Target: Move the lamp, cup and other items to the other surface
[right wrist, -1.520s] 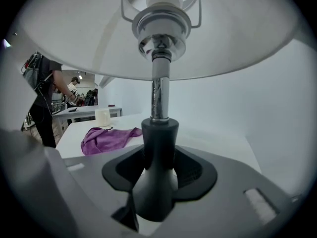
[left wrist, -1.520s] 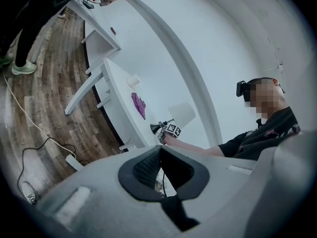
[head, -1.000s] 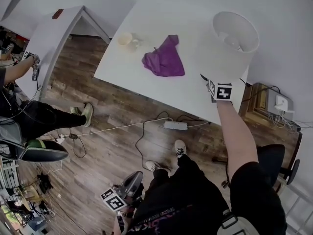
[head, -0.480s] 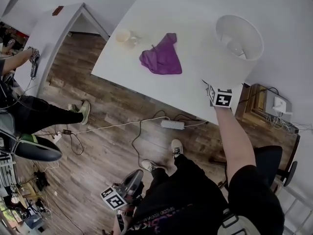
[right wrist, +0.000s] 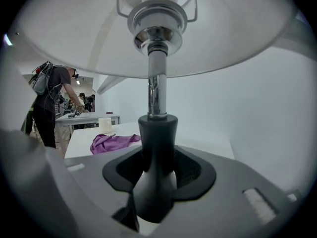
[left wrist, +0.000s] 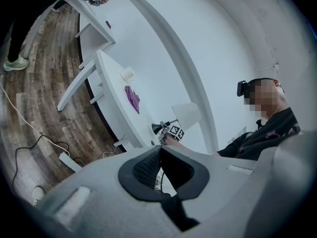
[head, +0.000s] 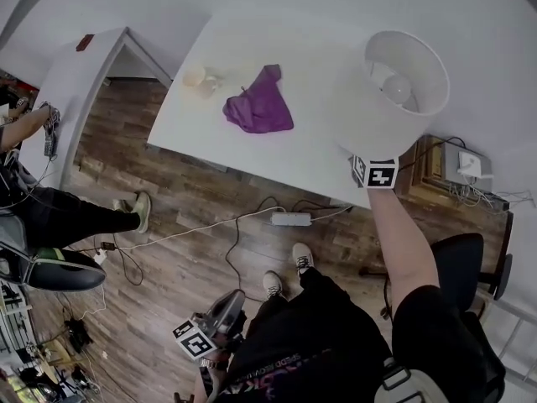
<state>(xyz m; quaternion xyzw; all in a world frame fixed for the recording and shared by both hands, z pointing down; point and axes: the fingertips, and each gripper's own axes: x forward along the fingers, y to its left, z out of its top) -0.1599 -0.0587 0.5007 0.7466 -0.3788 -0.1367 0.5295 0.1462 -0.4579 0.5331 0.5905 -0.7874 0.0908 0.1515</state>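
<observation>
Right gripper (right wrist: 156, 175) pinches lamp (right wrist: 157, 90) at its stiff black neck. Top-heavy; shade (right wrist: 69, 33) likely fragile. Left gripper (left wrist: 159, 150) jaws seemingly together, empty.

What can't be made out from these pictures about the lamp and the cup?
- The lamp foot: in the head view it is hidden under the shade; in the right gripper view it is cut off behind the right gripper.
- Whether the foot touches the table: too small to tell in the left gripper view.
- What the cup contains: too small in every view.
</observation>
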